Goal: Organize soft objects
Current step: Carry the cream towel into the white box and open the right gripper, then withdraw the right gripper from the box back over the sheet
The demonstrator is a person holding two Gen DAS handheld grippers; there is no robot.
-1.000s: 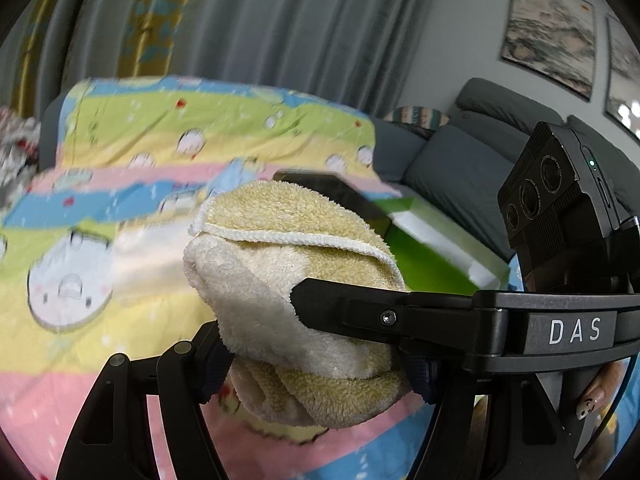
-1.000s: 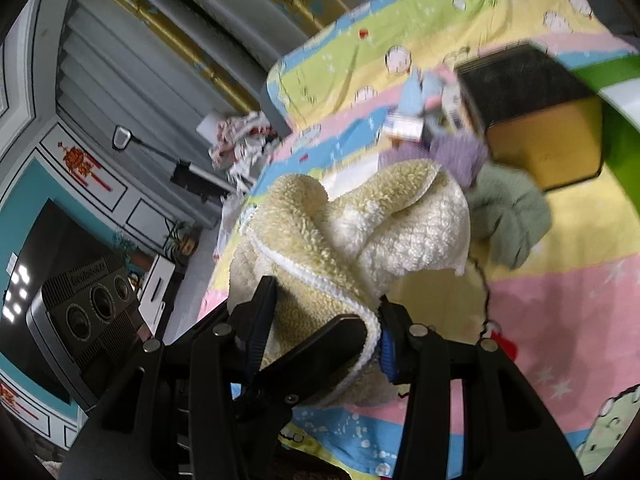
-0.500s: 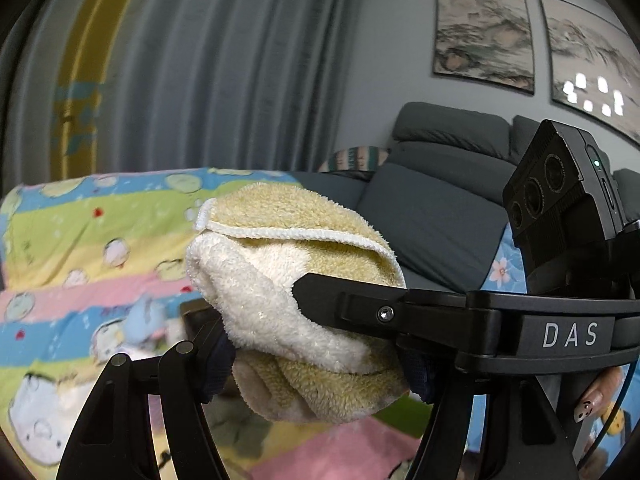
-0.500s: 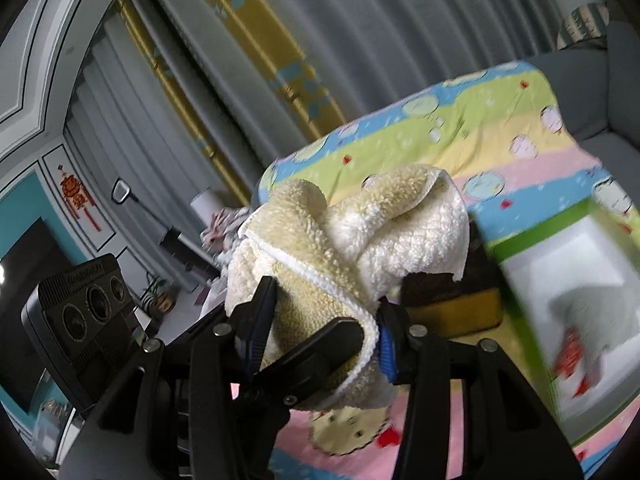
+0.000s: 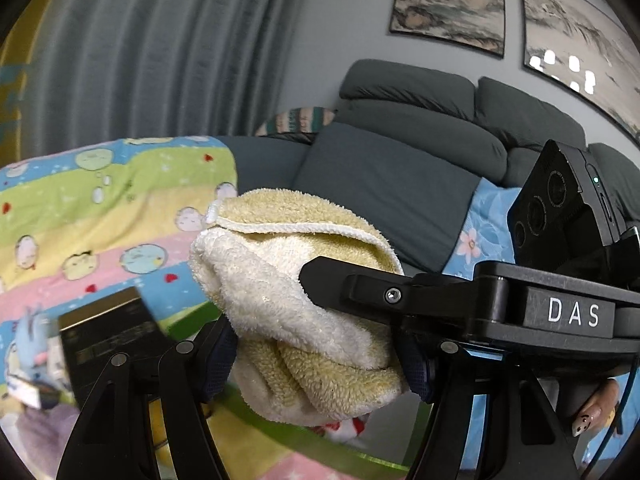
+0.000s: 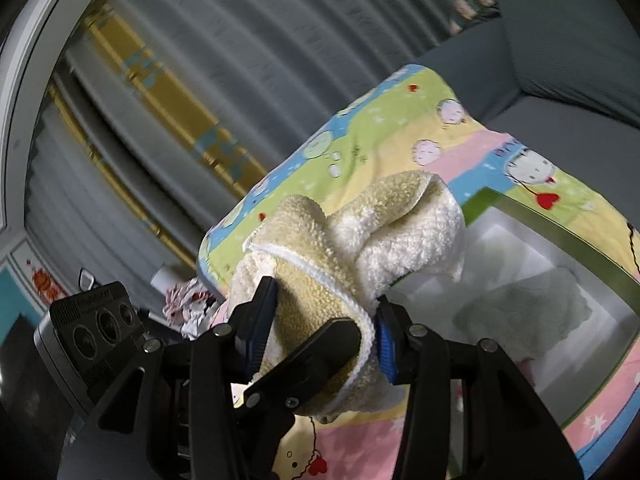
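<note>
A cream and yellow fluffy towel (image 5: 296, 300) is bunched up and held in the air by both grippers at once. My left gripper (image 5: 320, 364) is shut on its lower part. My right gripper (image 6: 320, 332) is shut on the same towel (image 6: 360, 240); one finger of the other gripper crosses in front of it. Below and right in the right wrist view is a green-rimmed white box (image 6: 560, 232) with a pale grey-green cloth (image 6: 520, 308) lying in it.
A striped cartoon blanket (image 5: 100, 208) covers the surface beneath. A dark box (image 5: 108, 340) and a small blue plush toy (image 5: 32, 344) lie at lower left. A grey sofa (image 5: 400, 160) stands behind, with curtains (image 6: 240, 60) beyond.
Both grippers have swung right with the towel. The green-rimmed box has come under the towel in the right wrist view, and the sofa now fills the left wrist view.
</note>
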